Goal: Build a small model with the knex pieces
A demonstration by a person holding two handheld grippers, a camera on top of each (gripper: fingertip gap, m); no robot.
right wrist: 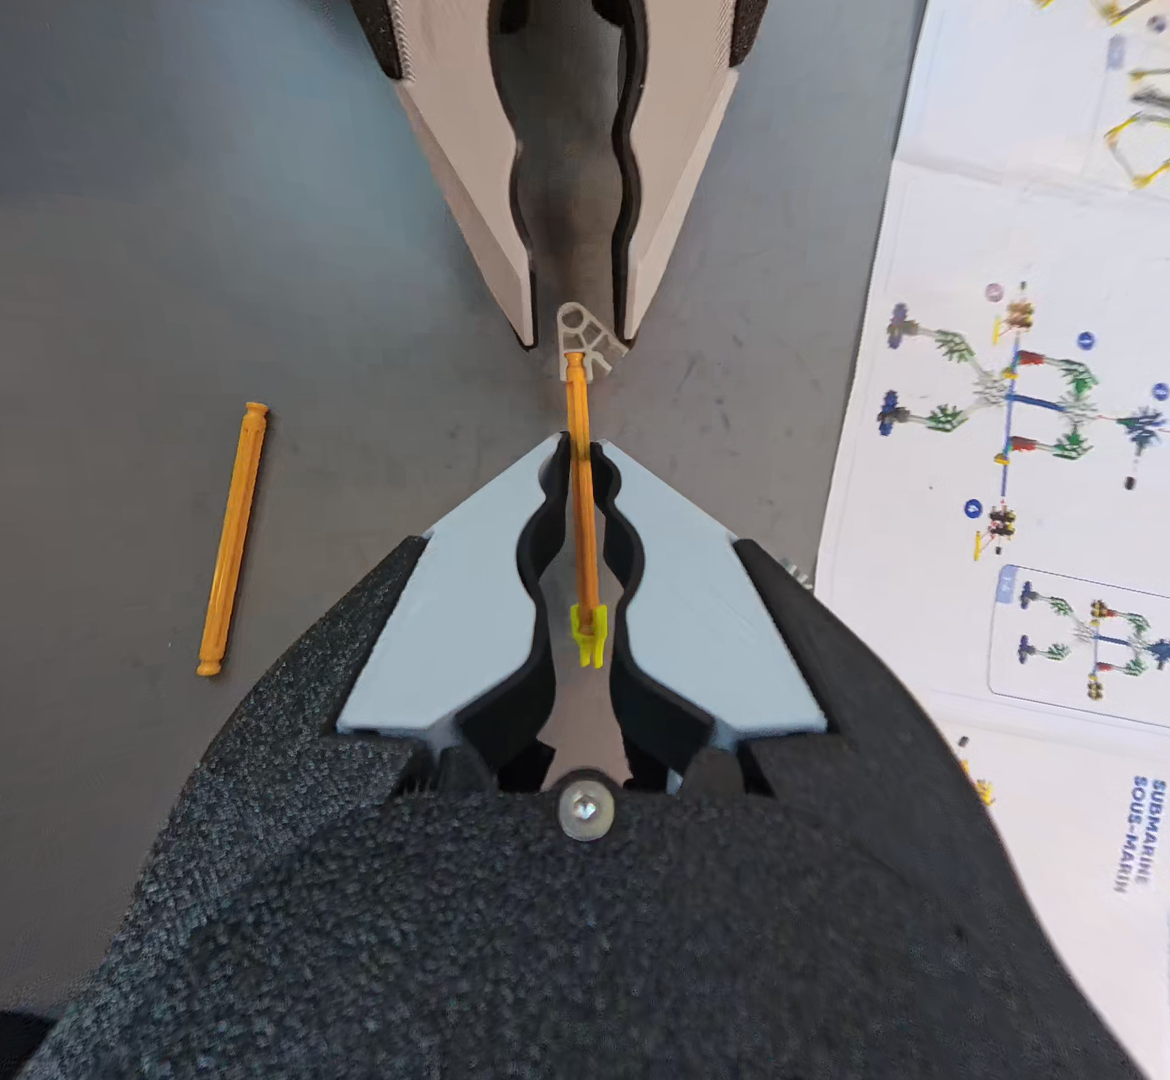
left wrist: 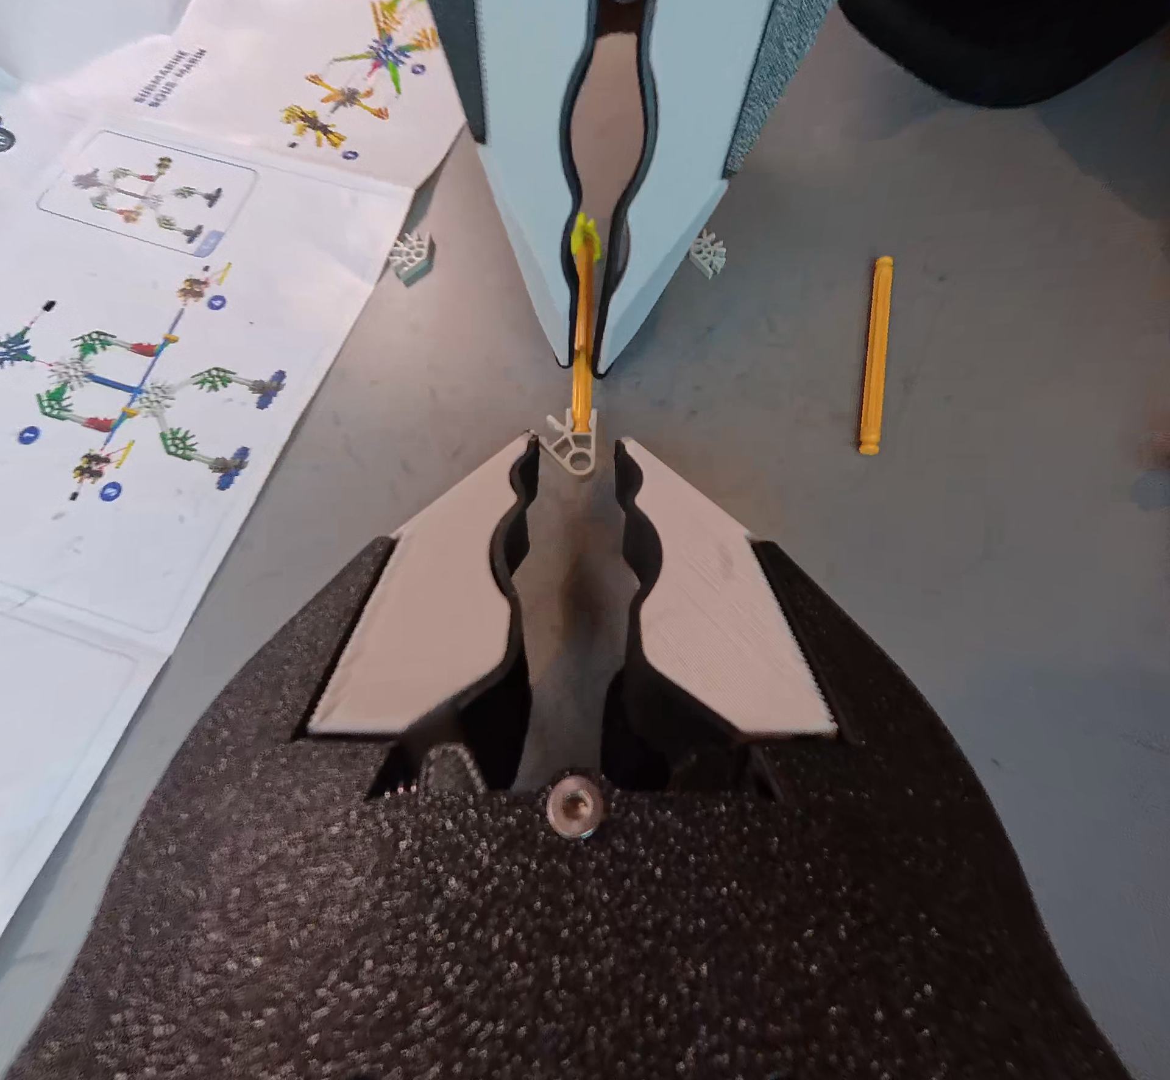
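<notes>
Rod-and-connector hold, noted from both wrist views. Found the right gripper (right wrist: 579, 442) clenched on an orange rod (right wrist: 582, 511), pinched near the jaw tips, with a small yellow clip (right wrist: 589, 631) on the rod's rear end lying between the jaws. Saw the rod's front end seated in, or at least touching, a grey fan-shaped connector (left wrist: 577, 448) just above the grey table (left wrist: 949, 606). Found the left gripper (left wrist: 573, 442) released, its jaws standing apart around that connector with a gap on each side.

Judged the rod light, stiff and slim, with smooth ridged plastic likely to slip or swivel unless pinched across its middle. Judged the connector small, flat and rigid, best held by its broad faces.

Noted nearby a second orange rod (left wrist: 875, 353) lying well apart, two white snowflake connectors (left wrist: 411, 255) beside the right jaws, and a printed instruction sheet (left wrist: 190, 353).
</notes>
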